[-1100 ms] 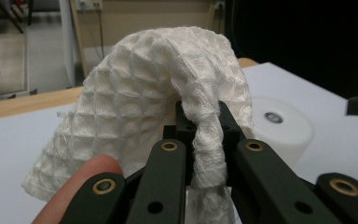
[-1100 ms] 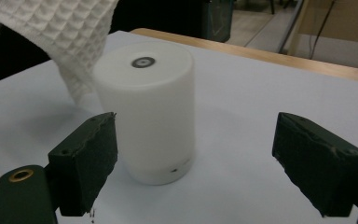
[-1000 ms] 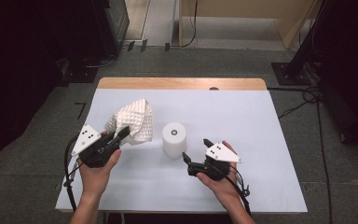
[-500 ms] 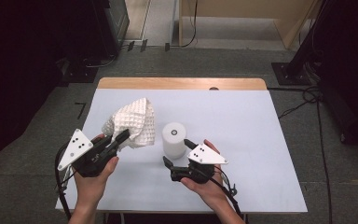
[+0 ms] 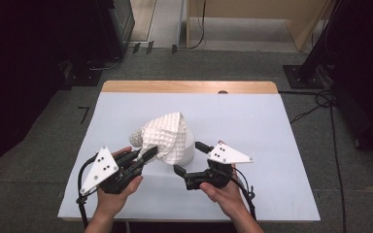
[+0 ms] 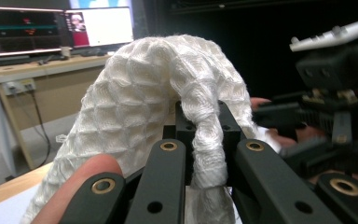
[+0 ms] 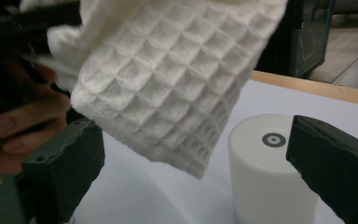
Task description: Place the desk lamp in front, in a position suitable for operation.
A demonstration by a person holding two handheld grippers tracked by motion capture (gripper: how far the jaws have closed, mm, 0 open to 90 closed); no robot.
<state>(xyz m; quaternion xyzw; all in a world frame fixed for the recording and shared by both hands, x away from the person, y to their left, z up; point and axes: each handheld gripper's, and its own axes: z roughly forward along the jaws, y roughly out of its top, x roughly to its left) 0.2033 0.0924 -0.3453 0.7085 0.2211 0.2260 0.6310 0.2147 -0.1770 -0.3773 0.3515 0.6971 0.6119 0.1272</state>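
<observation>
A white waffle-weave cloth [image 5: 167,136] hangs from my left gripper [image 5: 148,154], which is shut on a bunched fold of it [image 6: 205,140]. The cloth is held above and partly in front of a short white cylinder [image 5: 190,149] that stands upright on the table. My right gripper [image 5: 190,158] is just in front of the cylinder, and its jaws have just been opening and stand wide. In the right gripper view the cloth's lower edge [image 7: 168,84] hangs ahead of the jaws. The cylinder [image 7: 270,172] is near the right-hand jaw, and nothing is pressed between the pads.
The white table cover [image 5: 272,126] has a wooden strip [image 5: 189,87] along its far edge. Dark floor with cables and stands surrounds the table. A desk with monitors [image 6: 60,28] stands in the background.
The left gripper has carried the cloth to the right, from beside the cylinder to over it. The right gripper has risen, shifted left toward the cylinder, and its jaws stand wider.
</observation>
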